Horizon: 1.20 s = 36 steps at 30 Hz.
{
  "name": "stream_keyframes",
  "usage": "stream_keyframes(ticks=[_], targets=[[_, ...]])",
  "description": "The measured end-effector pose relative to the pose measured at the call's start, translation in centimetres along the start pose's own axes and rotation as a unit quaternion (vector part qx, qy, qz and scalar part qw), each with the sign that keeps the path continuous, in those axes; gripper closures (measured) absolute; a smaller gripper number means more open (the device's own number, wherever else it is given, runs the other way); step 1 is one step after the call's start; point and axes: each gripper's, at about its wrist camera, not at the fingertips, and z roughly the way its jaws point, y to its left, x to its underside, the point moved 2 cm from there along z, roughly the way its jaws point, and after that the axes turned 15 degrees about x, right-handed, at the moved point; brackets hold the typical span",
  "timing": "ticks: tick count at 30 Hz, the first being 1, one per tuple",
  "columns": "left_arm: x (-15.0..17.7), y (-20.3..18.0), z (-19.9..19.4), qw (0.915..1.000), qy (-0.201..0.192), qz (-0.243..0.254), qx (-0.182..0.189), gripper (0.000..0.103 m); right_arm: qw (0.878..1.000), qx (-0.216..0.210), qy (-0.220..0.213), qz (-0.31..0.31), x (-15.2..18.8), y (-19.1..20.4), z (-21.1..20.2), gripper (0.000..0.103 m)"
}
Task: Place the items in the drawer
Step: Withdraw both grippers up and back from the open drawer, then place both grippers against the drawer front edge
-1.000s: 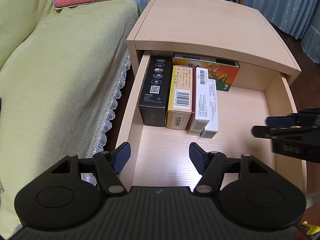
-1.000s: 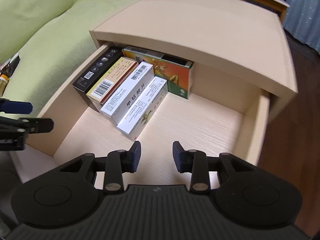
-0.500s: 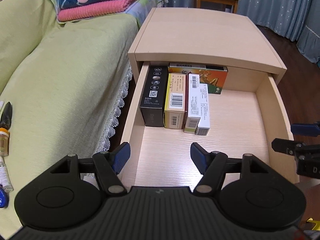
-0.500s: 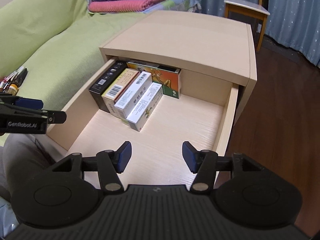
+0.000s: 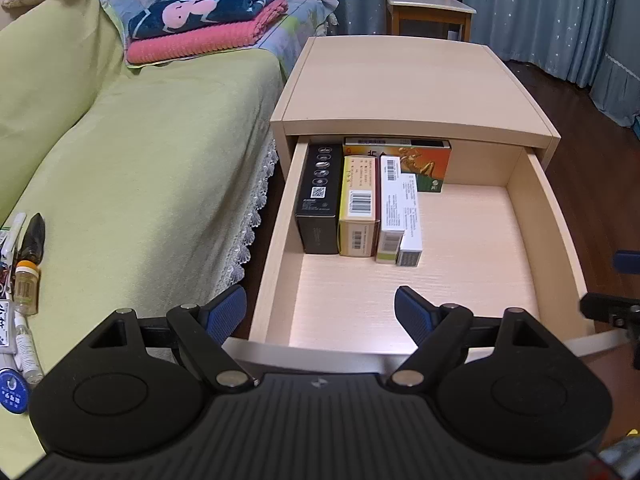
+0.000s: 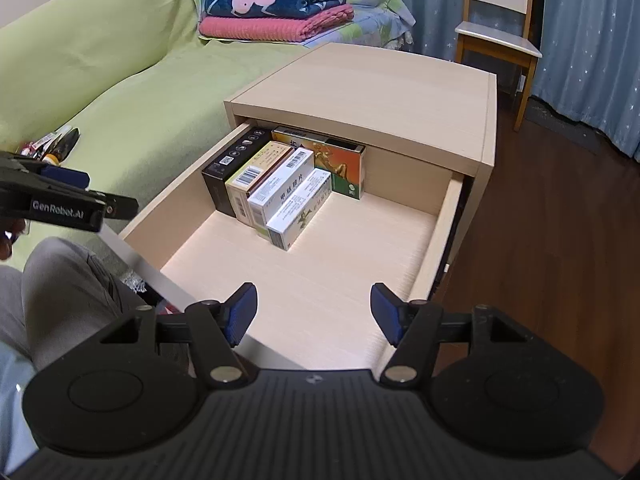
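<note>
Nearest the cameras, the left gripper (image 5: pixel 320 304) and the right gripper (image 6: pixel 312 312) both hang over the front edge of the pulled-out drawer (image 5: pixel 276 240), each with its jaws spread wide and nothing between them. The left one also shows at the left edge of the right wrist view, beside a person's knee (image 6: pixel 60 276) in grey cloth. The front half of the drawer floor is bare pale wood. Further in, four boxes lie side by side against the left wall, touching one another: a black box (image 5: pixel 318 196), a yellow box (image 5: pixel 358 200) with barcodes, a white box (image 5: pixel 391 204), and a smaller white box (image 5: pixel 410 220) set lower and nearer the front. Behind them a fifth, orange and green box (image 5: pixel 424 162) stands across the back of the drawer, partly under the top of the nightstand (image 5: pixel 400 84). To the left, on the green bed cover (image 5: pixel 140 168), a cluster of small items (image 5: pixel 22 280) lies at the frame's edge, including a small bottle and some tubes; their count is not clear. Farther back sit two folded blankets (image 5: pixel 204 24), dark blue on pink, then a wooden chair (image 5: pixel 430 4) before blue curtains (image 5: pixel 560 12).
</note>
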Motion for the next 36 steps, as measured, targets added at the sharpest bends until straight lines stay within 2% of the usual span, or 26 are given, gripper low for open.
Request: stream_keyframes(ticks=[9,14,21,28,31,36], targets=[[1.3,0.3,-1.1,0.9996,0.003,0.027,0.006,0.02,1.0,0.0,-0.009,-0.011,2.1,-1.4,-1.0,0.033],[2.3,0.7,-1.3,0.997,0.017,0.073,0.022,0.02,0.999,0.007,-0.012,-0.043,3.5,-2.1,-1.2,0.032],[3.9,3.3,-0.8,0.9877,0.047,0.143,0.042,0.02,0.997,0.004,0.002,-0.078,5.1,-3.7,-0.4,0.029],[4.6,6.2,0.9,0.9728,0.089,0.193,0.092,0.02,0.991,-0.028,0.013,-0.13,6.0,-3.5,0.8,0.029],[3.9,7.0,1.9,0.9703,0.1,0.189,0.114,0.02,0.989,-0.031,0.023,-0.142,6.3,-3.4,1.5,0.031],[3.2,8.0,3.4,0.9699,0.115,0.17,0.131,0.025,0.991,-0.035,0.051,-0.122,6.9,-3.7,2.5,0.047]])
